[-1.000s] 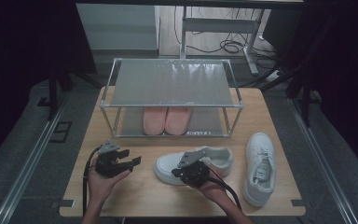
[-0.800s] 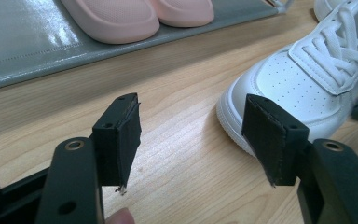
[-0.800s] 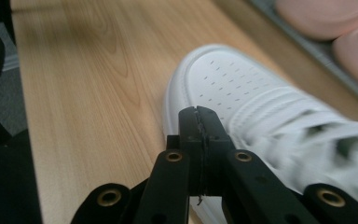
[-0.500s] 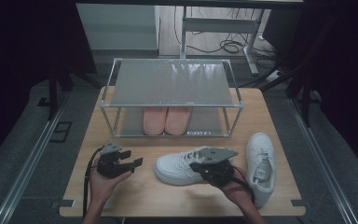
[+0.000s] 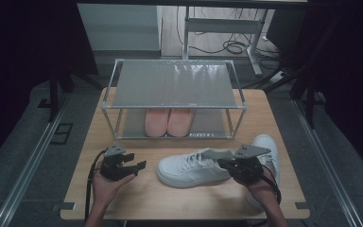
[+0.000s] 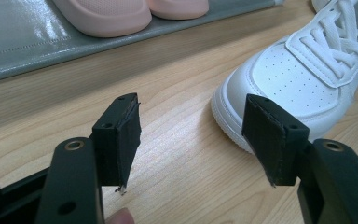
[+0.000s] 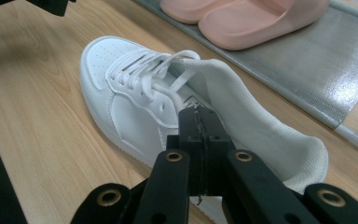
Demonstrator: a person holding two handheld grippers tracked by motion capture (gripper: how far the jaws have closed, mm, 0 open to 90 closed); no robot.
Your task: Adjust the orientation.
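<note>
White sneaker [image 5: 194, 166] now lies on the desk [image 5: 137, 198] just in front of the shoe rack [image 5: 172, 90], toe toward the left gripper [image 5: 139, 165]. A second ago the right gripper [image 5: 223, 163] sat over the shoe's middle; it has since slid along to the heel end, and the shoe has shifted a little with it. Its jaws are pinched tight together, and in the right gripper view [image 7: 199, 122] they sit against the collar near the heel; whether they nip the lining I cannot tell for sure. That looks to me like a grip being set for lifting the shoe toward the rack. The left gripper has stayed put, jaws spread wide and empty, short of the toe [image 6: 261, 88]. The second white sneaker [image 5: 269, 151] lies beyond the right hand [image 5: 262, 187], and pink slippers [image 5: 169, 121] sit on the rack's lower shelf. A small label on the rack's front rail is too blurred to read.
</note>
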